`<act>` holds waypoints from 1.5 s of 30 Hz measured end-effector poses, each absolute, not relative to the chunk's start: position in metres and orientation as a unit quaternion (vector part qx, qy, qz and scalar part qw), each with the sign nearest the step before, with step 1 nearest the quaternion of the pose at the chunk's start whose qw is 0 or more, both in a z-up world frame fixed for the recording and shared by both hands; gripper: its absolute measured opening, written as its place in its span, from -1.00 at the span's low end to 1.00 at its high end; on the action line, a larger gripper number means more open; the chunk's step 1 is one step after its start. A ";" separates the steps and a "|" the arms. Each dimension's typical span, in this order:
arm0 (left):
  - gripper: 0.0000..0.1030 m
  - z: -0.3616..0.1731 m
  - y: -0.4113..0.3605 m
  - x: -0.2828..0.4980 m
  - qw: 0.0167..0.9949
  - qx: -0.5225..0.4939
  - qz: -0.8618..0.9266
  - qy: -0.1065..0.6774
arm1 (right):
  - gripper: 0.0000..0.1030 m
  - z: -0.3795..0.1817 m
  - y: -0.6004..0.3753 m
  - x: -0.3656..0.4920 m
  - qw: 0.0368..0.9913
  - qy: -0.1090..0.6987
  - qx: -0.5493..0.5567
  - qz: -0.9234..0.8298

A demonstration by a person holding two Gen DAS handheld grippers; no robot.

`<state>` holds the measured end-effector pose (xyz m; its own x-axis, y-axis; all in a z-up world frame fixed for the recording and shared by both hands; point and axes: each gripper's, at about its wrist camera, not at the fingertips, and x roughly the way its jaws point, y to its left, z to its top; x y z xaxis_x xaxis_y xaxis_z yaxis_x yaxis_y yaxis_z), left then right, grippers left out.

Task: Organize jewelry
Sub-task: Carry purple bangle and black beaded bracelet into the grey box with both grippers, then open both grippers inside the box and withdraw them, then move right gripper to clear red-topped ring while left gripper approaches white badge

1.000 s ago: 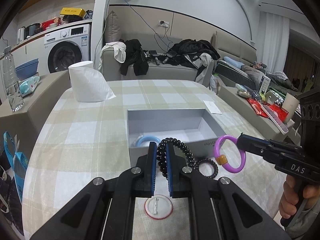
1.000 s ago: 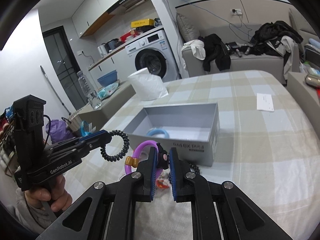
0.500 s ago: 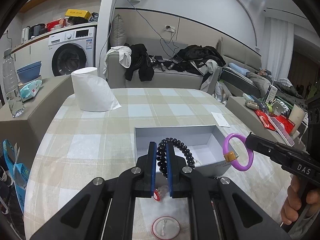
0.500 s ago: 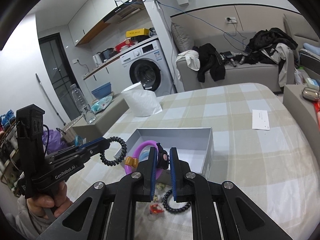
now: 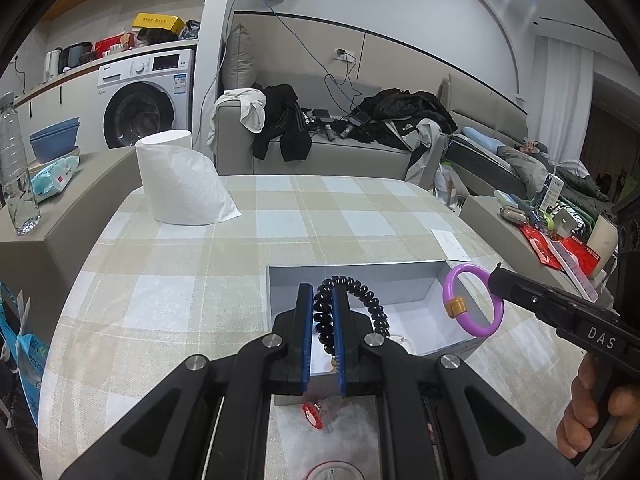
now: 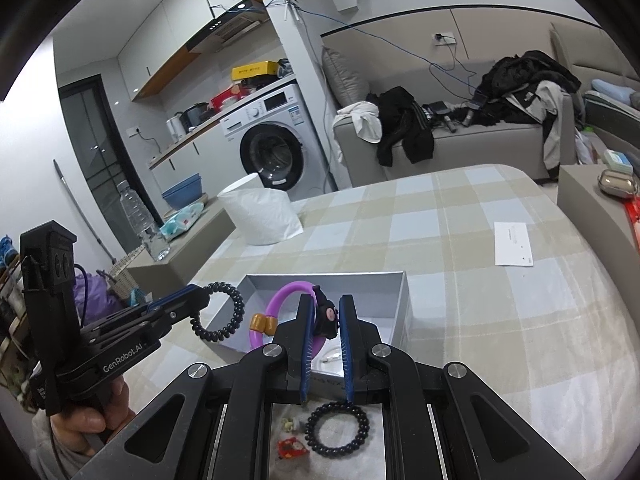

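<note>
My left gripper (image 5: 322, 292) is shut on a black coil hair tie (image 5: 356, 300) and holds it above the open grey box (image 5: 352, 276). It also shows at the left of the right wrist view (image 6: 202, 298) with the coil (image 6: 224, 312) hanging off its tip. My right gripper (image 6: 326, 304) is shut on a purple ring (image 6: 280, 308) with a gold bead and a small black charm. The ring (image 5: 472, 306) hangs over the box's right wall in the left wrist view. A black bead bracelet (image 6: 337, 429) and small red pieces (image 6: 292, 448) lie on the cloth below.
A white paper roll (image 5: 180, 178) stands at the table's far left. A white card (image 6: 513, 243) lies on the checked cloth at the right. A red trinket (image 5: 313, 414) and a round badge (image 5: 332, 472) lie in front of the box. Grey side ledges flank the table.
Both grippers have risen and moved forward with their items, from the box's near side to above its inside. The jaws have stayed shut.
</note>
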<state>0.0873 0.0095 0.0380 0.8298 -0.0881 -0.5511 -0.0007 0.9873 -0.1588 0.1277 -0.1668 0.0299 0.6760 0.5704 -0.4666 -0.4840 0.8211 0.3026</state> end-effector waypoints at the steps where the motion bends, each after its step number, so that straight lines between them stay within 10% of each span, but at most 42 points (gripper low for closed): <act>1: -0.90 0.038 0.009 0.088 0.954 -0.076 -0.023 0.291 | -0.78 0.029 -0.167 0.129 0.912 0.281 0.077 0.288; 23: -0.86 0.024 -0.002 0.102 0.947 -0.054 -0.028 0.317 | -0.68 0.007 -0.154 0.153 0.908 0.317 0.055 0.269; 28: 0.00 0.032 -0.005 0.093 0.947 -0.052 -0.037 0.316 | -0.22 0.014 -0.155 0.144 0.910 0.305 0.045 0.277; 34: 0.74 0.035 -0.004 0.070 0.948 -0.040 -0.024 0.314 | 0.97 0.022 -0.172 0.128 0.918 0.294 0.031 0.264; 45: 0.98 0.007 -0.002 0.042 0.937 -0.054 -0.019 0.346 | 1.00 -0.016 -0.177 0.107 0.905 0.342 0.000 0.253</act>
<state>0.0418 -0.0016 0.0072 0.7603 -0.0734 -0.6455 -0.0018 0.9934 -0.1150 0.1071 -0.1767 -0.0157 0.6379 0.4584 -0.6188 -0.4586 0.8717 0.1729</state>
